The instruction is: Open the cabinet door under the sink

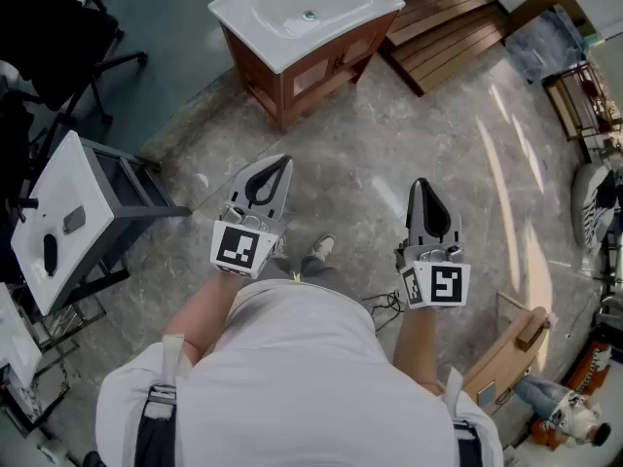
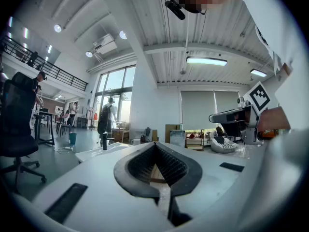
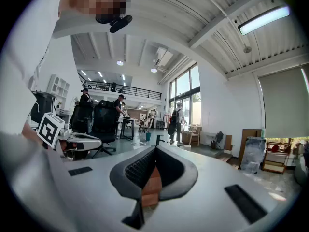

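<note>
left gripper point(image 1: 282, 163): held out from the waist, pointing far, tips pressed together, empty
right gripper point(image 1: 421, 185): alongside, same pose, tips together, empty
sink cabinet point(image 1: 292, 84): far, well apart from both; long axis near-left to far-right
cabinet door point(image 1: 341, 61): shut, faces near-right

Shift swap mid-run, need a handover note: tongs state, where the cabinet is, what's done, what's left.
Left tongs: shut, nothing between them, held out in front of the person.
Right tongs: shut, nothing between them, alongside the left and apart from it.
Sink cabinet: ahead across the floor, with the white sink on top. Neither pair of tongs touches it.
Done: nothing yet. The cabinet doors look closed.
Left: probably step up to the cabinet, open one pair of tongs, take a door by its handle and pull it open. The handles are too small to judge from here.
</note>
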Available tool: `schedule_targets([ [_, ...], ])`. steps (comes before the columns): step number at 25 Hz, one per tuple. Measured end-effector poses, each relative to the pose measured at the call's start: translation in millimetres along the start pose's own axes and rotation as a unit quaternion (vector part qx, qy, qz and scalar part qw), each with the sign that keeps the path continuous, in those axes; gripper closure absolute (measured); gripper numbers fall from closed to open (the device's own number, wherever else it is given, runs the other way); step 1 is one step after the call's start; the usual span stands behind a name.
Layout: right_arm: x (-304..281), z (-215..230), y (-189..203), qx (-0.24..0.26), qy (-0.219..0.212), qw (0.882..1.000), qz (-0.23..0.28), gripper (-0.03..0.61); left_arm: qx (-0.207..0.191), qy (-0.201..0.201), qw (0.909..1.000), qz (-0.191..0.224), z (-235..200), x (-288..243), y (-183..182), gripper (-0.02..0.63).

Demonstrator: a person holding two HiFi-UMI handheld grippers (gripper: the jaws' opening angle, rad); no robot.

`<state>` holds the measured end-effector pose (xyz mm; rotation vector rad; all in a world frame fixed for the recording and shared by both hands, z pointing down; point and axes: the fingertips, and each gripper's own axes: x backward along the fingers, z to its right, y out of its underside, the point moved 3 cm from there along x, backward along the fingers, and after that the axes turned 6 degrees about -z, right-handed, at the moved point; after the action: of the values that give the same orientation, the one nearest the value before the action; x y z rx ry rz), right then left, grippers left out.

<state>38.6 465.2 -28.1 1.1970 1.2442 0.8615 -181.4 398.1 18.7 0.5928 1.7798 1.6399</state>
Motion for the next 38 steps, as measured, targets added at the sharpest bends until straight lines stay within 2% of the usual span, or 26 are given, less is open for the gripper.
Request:
schedule_targets([
  [5, -0.6, 10.1, -5.8, 0.006, -0.010, 1.000, 0.003, 0.548, 0.009, -0.005, 0.9999, -0.001, 11.6, -9.2, -5.5, 0.600],
  [11, 3.0, 33.2, 2.0, 0.001, -0.017, 1.000, 0.006, 0.548, -0.004, -0.007, 1.0000, 0.006, 31.8, -26.6, -11.9, 0.600],
  [21, -5.8, 70.5, 20.4, 0.017, -0.055, 0.998, 0.028, 0.546, -0.026, -0.046, 0.9986, -0.009, 62.8, -46.9, -6.7, 0.600],
  [26, -20.0, 74.9, 25.9, 0.005, -0.081, 0.996, 0.024, 0.546, -0.021, -0.063, 0.9973, -0.031, 54.0, -52.0, 4.0, 0.600],
  [29, -35.5, 83.6, 28.2, 0.003, -0.073, 0.997, 0.015, 0.546, -0.005, -0.056, 0.9977, -0.039, 45.5, -69.8, 11.9, 0.600],
  [34, -73.3, 114.2, 23.6, 0.012, -0.045, 0.999, -0.001, 0.546, 0.003, -0.026, 0.9986, -0.046, 25.2, -131.4, 24.4, 0.600],
  [38, -129.7, 142.3, 16.5, 0.013, -0.032, 0.999, -0.019, 0.546, 0.009, -0.018, 0.9990, -0.040, -15.1, -188.1, 18.7, 0.600],
])
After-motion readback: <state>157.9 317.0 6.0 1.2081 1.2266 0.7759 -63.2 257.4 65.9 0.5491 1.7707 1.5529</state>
